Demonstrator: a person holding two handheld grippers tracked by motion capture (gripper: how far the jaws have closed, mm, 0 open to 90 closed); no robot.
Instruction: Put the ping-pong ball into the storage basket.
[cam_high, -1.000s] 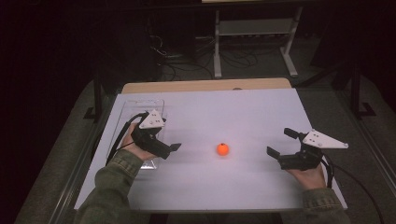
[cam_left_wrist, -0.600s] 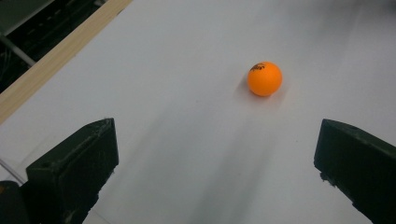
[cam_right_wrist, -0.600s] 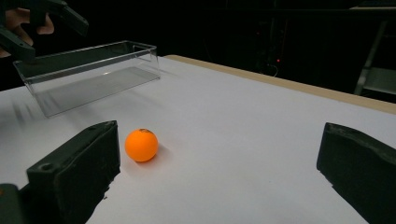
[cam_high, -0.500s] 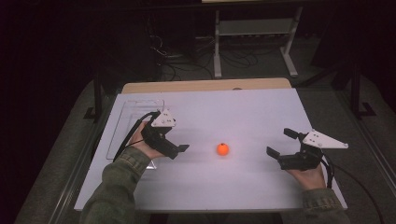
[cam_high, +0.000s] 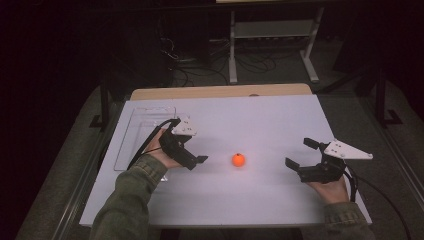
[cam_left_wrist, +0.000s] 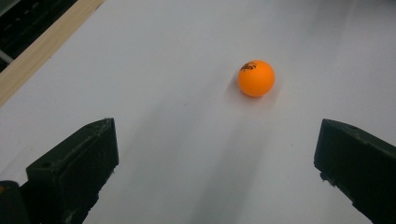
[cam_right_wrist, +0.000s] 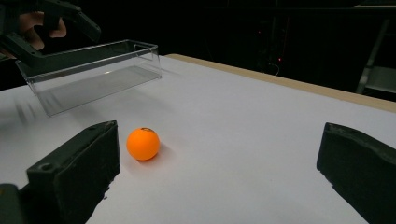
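An orange ball (cam_high: 238, 160) rests on the white table top (cam_high: 260, 120), roughly midway between my two grippers. My left gripper (cam_high: 196, 161) hovers a short way to the ball's left, jaws wide open and empty. From that gripper's camera the ball (cam_left_wrist: 256, 78) lies ahead, right of centre, beyond the jaw tips. My right gripper (cam_high: 300, 154) is open too, farther off on the right side of the table. In the right gripper view the ball (cam_right_wrist: 143, 143) sits just past the left jaw.
A clear plastic tray (cam_high: 145, 135) lies at the table's left, partly under my left hand; the tray (cam_right_wrist: 93, 72) also appears far off in the right gripper view. A wooden strip (cam_high: 220, 91) edges the far side. A metal rack (cam_high: 270, 35) stands on the floor behind.
My left gripper has moved right, away from the tray and closer to the ball. The ball and the right gripper have stayed put.
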